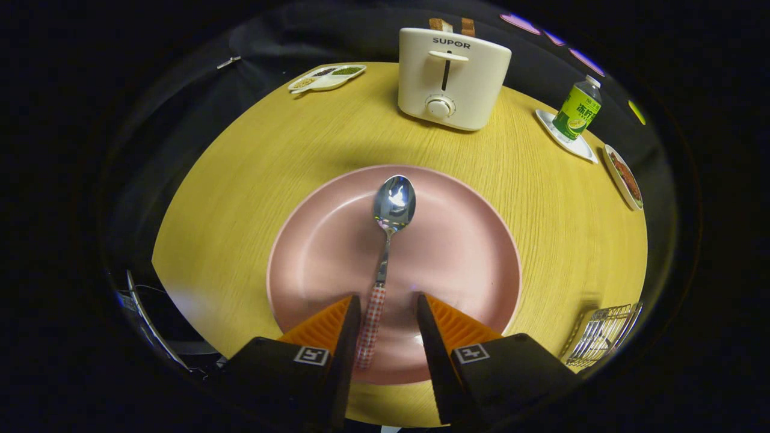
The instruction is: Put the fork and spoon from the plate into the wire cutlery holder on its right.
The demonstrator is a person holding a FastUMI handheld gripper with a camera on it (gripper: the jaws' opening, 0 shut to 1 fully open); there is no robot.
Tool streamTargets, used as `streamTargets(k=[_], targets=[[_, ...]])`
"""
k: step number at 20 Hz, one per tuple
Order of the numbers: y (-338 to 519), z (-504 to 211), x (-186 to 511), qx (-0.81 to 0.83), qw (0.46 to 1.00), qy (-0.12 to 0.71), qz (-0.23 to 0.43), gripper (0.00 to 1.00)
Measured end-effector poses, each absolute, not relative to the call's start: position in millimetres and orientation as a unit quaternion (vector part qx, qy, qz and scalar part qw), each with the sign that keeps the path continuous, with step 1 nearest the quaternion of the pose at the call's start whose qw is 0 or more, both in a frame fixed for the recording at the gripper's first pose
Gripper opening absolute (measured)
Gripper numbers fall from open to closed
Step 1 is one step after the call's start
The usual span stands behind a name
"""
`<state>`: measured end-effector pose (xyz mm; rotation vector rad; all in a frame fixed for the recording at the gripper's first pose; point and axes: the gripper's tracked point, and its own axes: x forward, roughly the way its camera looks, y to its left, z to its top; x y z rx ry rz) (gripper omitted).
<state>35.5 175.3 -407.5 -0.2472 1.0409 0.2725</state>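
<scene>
I have the hand-held gripper spread wide over the round pink plate, its 2 orange fingers straddling the red-checked handle of the shiny steel spoon, which lies closer to the left finger. The spoon looks light, stiff and slippery (thin too), so I'd pinch the patterned handle. The wire cutlery holder waits on the yellow wooden table, right of the plate.

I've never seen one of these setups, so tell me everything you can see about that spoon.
The spoon has a shiny metal bowl and neck and a red-and-white checked handle. It lies flat in the pink plate, bowl up and pointing away toward the toaster. Its handle lies between the open gripper's orange fingers, close beside one of them.
</scene>
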Motion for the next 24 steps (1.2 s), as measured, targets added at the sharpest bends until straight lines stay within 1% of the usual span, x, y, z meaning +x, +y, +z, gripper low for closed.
streamTargets(k=[3, 4, 5, 7, 8, 10, 12, 14, 16, 18, 24], targets=[[175.1, -408.4, 33.0, -0.131, 0.848, 0.497, 0.133, 0.53], [175.5, -409.2, 31.7, -0.135, 0.845, 0.499, 0.135, 0.53], [176.1, -409.2, 29.8, -0.137, 0.843, 0.501, 0.137, 0.48], [177.3, -409.4, 29.5, -0.144, 0.836, 0.509, 0.147, 0.43], [174.9, -409.1, 29.9, -0.144, 0.835, 0.511, 0.144, 0.42], [174.7, -409.1, 29.4, -0.139, 0.832, 0.516, 0.148, 0.17], [175.3, -406.8, 28.5, -0.14, 0.825, 0.522, 0.163, 0.17], [176.3, -406.4, 34.4, -0.116, 0.835, 0.509, 0.174, 0.11], [174.4, -405.8, 32.9, -0.093, 0.836, 0.512, 0.175, 0.08], [173.4, -402.7, 29.7, -0.062, 0.83, 0.526, 0.173, 0.08], [155.0, -354.3, 28.1, -0.028, 0.842, 0.507, 0.182, 0.08]])
